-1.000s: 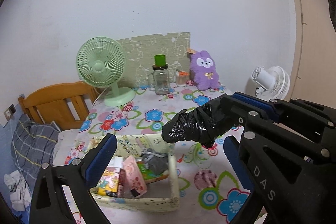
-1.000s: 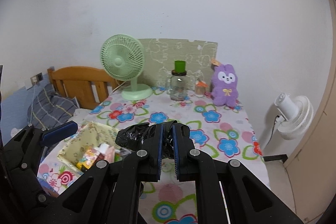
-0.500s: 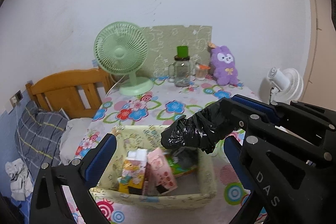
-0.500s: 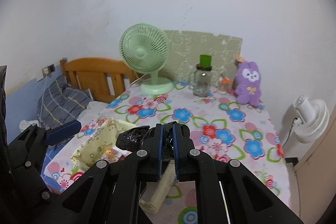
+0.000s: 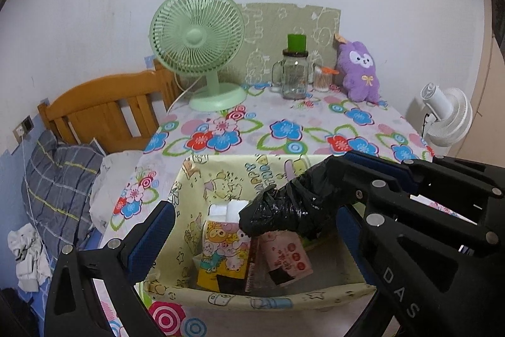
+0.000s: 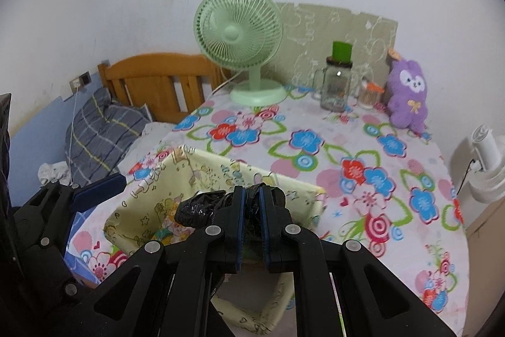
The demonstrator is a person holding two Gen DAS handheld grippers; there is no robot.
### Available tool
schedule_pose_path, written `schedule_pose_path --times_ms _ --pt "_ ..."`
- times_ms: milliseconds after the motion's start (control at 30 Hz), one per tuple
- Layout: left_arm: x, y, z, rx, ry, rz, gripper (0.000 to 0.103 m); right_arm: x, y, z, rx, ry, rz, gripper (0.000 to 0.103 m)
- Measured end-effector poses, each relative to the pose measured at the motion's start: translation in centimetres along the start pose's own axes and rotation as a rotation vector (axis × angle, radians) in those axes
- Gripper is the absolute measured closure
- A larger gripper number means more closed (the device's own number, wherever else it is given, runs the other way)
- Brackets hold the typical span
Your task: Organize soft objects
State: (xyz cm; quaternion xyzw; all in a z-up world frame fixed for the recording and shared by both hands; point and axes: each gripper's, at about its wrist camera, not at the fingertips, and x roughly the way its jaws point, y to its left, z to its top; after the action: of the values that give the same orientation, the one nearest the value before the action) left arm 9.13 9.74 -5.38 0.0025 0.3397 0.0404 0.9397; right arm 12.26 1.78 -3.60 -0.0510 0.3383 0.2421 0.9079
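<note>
We cannot make out what the crinkled black plastic-wrapped bundle [image 5: 285, 212] contains; its glossy film hides everything inside, and in the right wrist view its rear half disappears between the blue pads. The right gripper [image 6: 251, 204] is clamped nearly closed on that bundle, which hangs above the open top of the pale yellow cartoon-printed fabric box [image 5: 189, 188], not touching its contents as far as we can tell. In the left wrist view the bundle sits at about 3 o'clock from the box's centre. The left gripper [image 5: 249, 229] stands wide, with nothing pressed by its pads; its right finger is partly covered by the right gripper's black frame. Inside the box, a yellow cartoon carton [image 5: 225, 255] and a pink printed packet [image 5: 288, 256] lean upright, their lower ends lost behind the box's near wall. At 12 o'clock on the flowered tablecloth [image 5: 284, 128] stand a ribbed mint-green desk fan [image 5: 197, 35], a clear glass jar with a green cap [image 5: 295, 75] and a fuzzy purple plush rabbit [image 5: 359, 71].
</note>
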Motion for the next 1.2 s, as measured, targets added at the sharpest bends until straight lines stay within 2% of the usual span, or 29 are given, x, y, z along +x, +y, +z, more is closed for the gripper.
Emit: schedule_pose_path --times_ms 133,167,233,300,367,633,700,1200 --pt "1.0 0.3 -0.5 -0.007 0.034 -0.004 0.001 1.3 0.2 -0.3 -0.001 0.041 0.004 0.089" --pt "1.2 0.3 -0.5 -0.006 0.037 -0.004 0.001 1.4 0.3 -0.4 -0.005 0.047 0.0 0.086" --pt "1.4 0.3 -0.7 -0.004 0.045 -0.008 0.001 1.6 0.3 -0.5 -0.011 0.054 -0.004 0.072" --pt "1.5 0.2 -0.9 -0.009 0.048 -0.015 0.001 1.5 0.0 -0.6 -0.004 0.055 -0.003 0.037" --pt "1.5 0.1 -0.9 -0.012 0.047 -0.014 0.0 1.2 -0.4 -0.7 0.013 0.042 -0.02 0.022" --pt "0.8 -1.4 -0.5 0.009 0.029 -0.033 0.0 -0.6 -1.7 -0.8 0.023 0.026 -0.067 0.018" --pt "0.4 -2.0 -0.4 0.013 0.02 -0.036 0.0 -1.3 -2.2 -0.9 0.026 0.011 -0.084 0.014" --pt "-3.8 -6.7 0.6 0.057 -0.067 -0.043 0.0 -8.0 -6.4 -2.2 0.093 -0.098 -0.175 0.006"
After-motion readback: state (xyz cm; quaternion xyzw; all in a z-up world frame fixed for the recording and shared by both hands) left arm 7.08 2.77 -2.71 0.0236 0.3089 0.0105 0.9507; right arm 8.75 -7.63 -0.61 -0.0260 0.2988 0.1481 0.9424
